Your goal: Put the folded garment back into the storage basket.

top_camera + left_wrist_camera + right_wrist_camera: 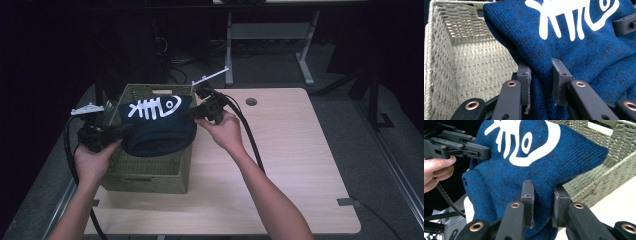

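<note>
A: Where is the blue knit garment (159, 131)?

B: It hangs spread between the two claws, over the open top of the woven green basket (150, 172). The white fish-skeleton print (153, 107) faces up toward the high camera, and the lower edge sags down toward the basket's inside.

A: And the left claw (121, 131)?

B: It is clamped on the garment's left edge. In the left gripper view a fold of the blue knit (579, 52) is pinched between the two pads, with the basket's pale woven wall (471, 62) behind and below.

A: The right claw (192, 114)?

B: Closed as well, gripping the garment's right edge. In the right gripper view the knit (541, 167) runs down between the pads, and the basket's rim (599, 177) lies just beyond the cloth.

A: What carries the basket?

B: It stands on the left part of the light wooden desk (290, 165), its left side at the desk's edge. Both forearms come in from the bottom, one on each side of the basket.
</note>
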The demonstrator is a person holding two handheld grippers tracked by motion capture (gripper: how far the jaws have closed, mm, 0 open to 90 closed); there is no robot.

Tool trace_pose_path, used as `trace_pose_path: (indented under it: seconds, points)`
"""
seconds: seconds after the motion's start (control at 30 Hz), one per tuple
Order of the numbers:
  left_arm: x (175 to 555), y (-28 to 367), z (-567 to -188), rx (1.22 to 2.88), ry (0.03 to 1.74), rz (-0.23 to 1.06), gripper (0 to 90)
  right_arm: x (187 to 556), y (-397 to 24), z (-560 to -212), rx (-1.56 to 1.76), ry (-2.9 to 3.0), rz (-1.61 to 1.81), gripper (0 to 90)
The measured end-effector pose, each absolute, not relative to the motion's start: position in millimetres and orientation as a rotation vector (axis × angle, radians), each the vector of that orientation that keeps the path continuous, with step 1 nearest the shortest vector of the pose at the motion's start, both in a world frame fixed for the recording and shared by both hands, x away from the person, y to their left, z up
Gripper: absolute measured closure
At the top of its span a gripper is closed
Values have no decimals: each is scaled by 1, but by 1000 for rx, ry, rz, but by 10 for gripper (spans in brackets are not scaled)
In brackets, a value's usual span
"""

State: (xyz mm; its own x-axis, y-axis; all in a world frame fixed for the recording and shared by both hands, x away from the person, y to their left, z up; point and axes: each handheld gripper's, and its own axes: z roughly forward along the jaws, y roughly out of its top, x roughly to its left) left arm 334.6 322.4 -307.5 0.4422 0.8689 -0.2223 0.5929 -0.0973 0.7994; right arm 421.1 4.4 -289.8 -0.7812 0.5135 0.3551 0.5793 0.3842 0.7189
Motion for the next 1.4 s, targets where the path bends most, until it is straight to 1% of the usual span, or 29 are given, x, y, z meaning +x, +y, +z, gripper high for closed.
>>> trace_pose_path:
  seconds: [0.53, 1.4]
  points:
    - [334, 341, -316, 1793, 1297, 393, 716, 424, 27, -302, -994, -2554, -1351, 750]
    - [338, 352, -334, 1827, 1365, 406, 715, 428, 50, -325, -1005, -2577, -1300, 743]
